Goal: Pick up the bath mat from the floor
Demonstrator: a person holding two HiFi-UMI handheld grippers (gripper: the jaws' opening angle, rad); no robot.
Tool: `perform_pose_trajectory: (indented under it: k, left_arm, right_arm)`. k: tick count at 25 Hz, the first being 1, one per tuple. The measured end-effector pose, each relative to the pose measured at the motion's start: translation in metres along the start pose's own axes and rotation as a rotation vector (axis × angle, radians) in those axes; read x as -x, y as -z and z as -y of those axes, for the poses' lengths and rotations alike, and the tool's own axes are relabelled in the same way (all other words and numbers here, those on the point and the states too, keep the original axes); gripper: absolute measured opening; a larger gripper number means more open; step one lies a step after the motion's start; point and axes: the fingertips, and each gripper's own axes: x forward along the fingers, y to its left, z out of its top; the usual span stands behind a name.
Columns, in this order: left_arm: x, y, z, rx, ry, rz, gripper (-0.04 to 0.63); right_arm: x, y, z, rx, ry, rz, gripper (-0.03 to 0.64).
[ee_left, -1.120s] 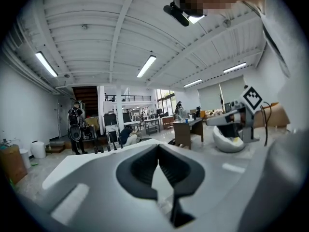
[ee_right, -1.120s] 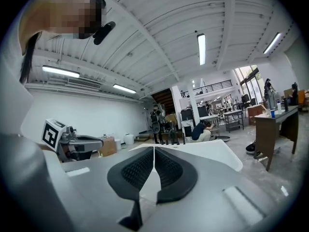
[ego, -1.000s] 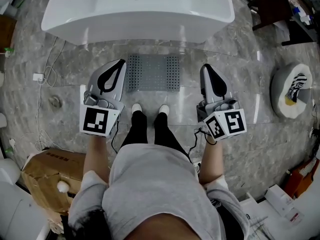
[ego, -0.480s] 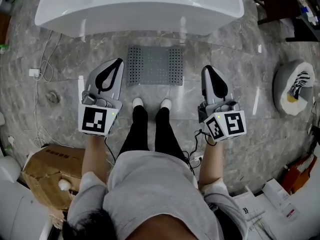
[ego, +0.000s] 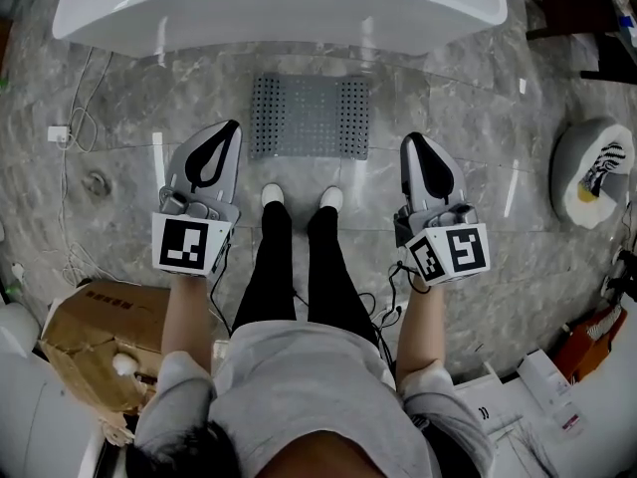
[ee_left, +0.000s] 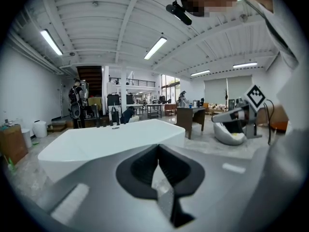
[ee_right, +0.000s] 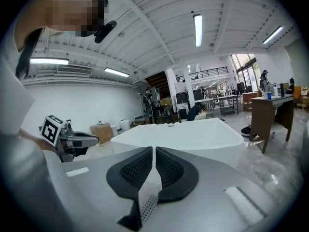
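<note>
Bath mat [ego: 309, 117], grey and full of holes, looks like thin rubber: light, floppy, and probably clinging flat. Nearest, both grippers hang empty beside the person's legs: the left gripper [ego: 225, 127] with jaws shut tight, the right gripper [ego: 411, 140] with only a hairline slit between its pads. Just past the shoes [ego: 272, 195] the mat lies flat on the marble floor [ego: 129, 137], its far edge near the bathtub [ego: 279, 13]. I'd pinch its two near corners and peel upward so it neither sags nor slips.
</note>
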Motion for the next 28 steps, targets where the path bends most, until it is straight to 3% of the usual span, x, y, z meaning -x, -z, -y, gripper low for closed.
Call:
perform_pose_trajectory:
  k: [10, 28]
  left_arm:
    - [-0.035, 0.097, -0.002, 0.023, 0.017, -0.035, 0.002]
    - [-0.095, 0.295, -0.007, 0.030, -0.038, -0.103, 0.015]
  right_arm:
    - [-0.030, 0.094, 0.014, -0.012, 0.013, -0.062, 0.032]
    - [-0.094, 0.283, 0.057, 0.000, -0.005, -0.087, 0.046]
